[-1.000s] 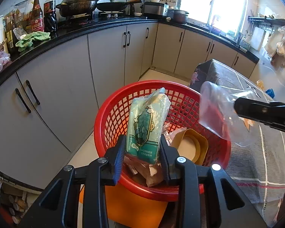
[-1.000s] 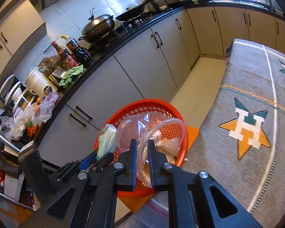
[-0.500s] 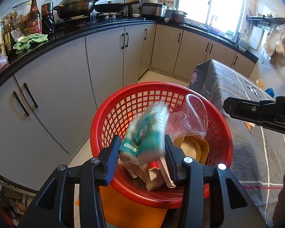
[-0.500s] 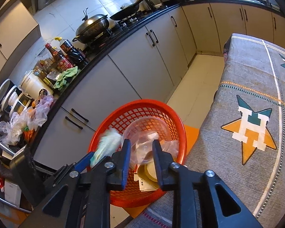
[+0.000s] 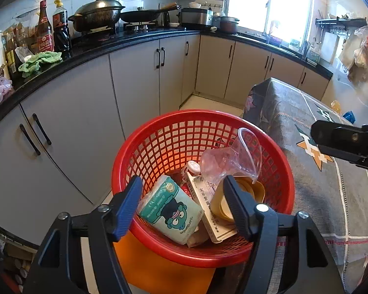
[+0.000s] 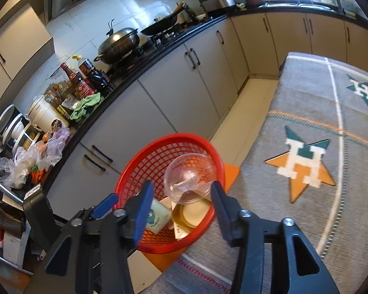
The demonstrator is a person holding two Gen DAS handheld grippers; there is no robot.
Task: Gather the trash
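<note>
As both tools (image 5: 182, 202) (image 6: 181, 204) open empty, trash lies in basket (image 5: 159, 147).

Grey cupboards (image 5: 139, 78) run under a black counter (image 5: 125, 38). White wall tiles (image 6: 105, 7) sit behind. A bright window (image 5: 269, 2) shines far right. The floor (image 6: 243, 112) is pale.

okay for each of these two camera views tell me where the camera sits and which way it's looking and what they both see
Left wrist: on the left gripper, angled down into the red basket with kitchen cabinets behind; its own opening fingers show, nothing between them, and the right gripper's tip enters at right.
Right wrist: on the right gripper, angled down at the basket's other side and the patterned tablecloth; its own opening fingers show, holding nothing, plus the left gripper at lower left.
Shared: the basket, the clear plastic cup and green tissue pack inside, and the stove counter.
</note>
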